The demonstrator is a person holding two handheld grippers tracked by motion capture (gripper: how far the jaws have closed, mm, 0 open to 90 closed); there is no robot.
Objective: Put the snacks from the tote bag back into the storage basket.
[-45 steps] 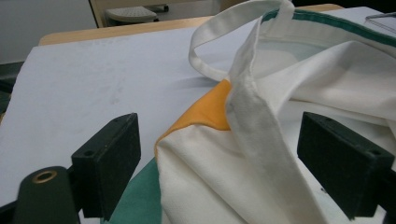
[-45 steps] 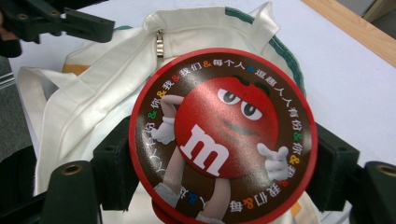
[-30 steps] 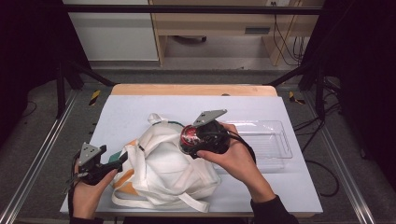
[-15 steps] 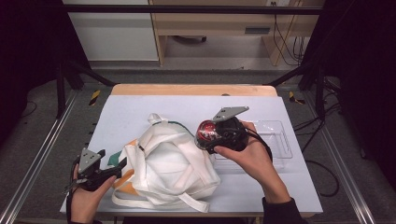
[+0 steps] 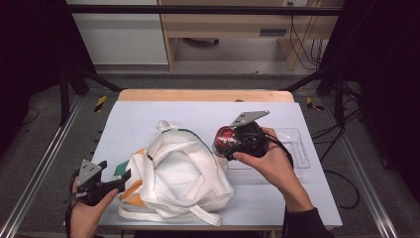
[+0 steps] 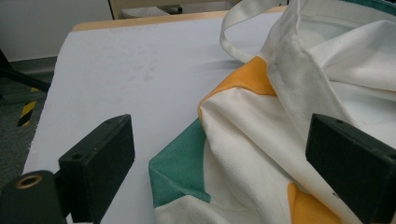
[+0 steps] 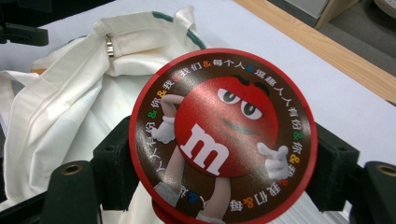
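Note:
A white cloth tote bag (image 5: 178, 178) with orange and green patches lies crumpled on the table's near left. At its left corner is my left gripper (image 5: 116, 171). Its jaws have just been opening and now stand wide. The bag's green and orange corner (image 6: 187, 163) lies between them without touching either pad. My right gripper (image 5: 227, 141) is shut on a round tin with a red M&M's lid (image 7: 224, 135) and holds it above the table, just right of the bag and at the left end of a clear plastic tray (image 5: 302, 136).
The white table top (image 5: 148, 114) ends in a wooden strip (image 5: 203, 95) at the back. The bag's loose straps (image 5: 198, 215) trail toward the front edge. Metal rails and cables run along the floor on both sides.
My right hand has carried the tin to the right, from over the bag's opening to the tray's left end. The left hand has stayed at the bag's corner.

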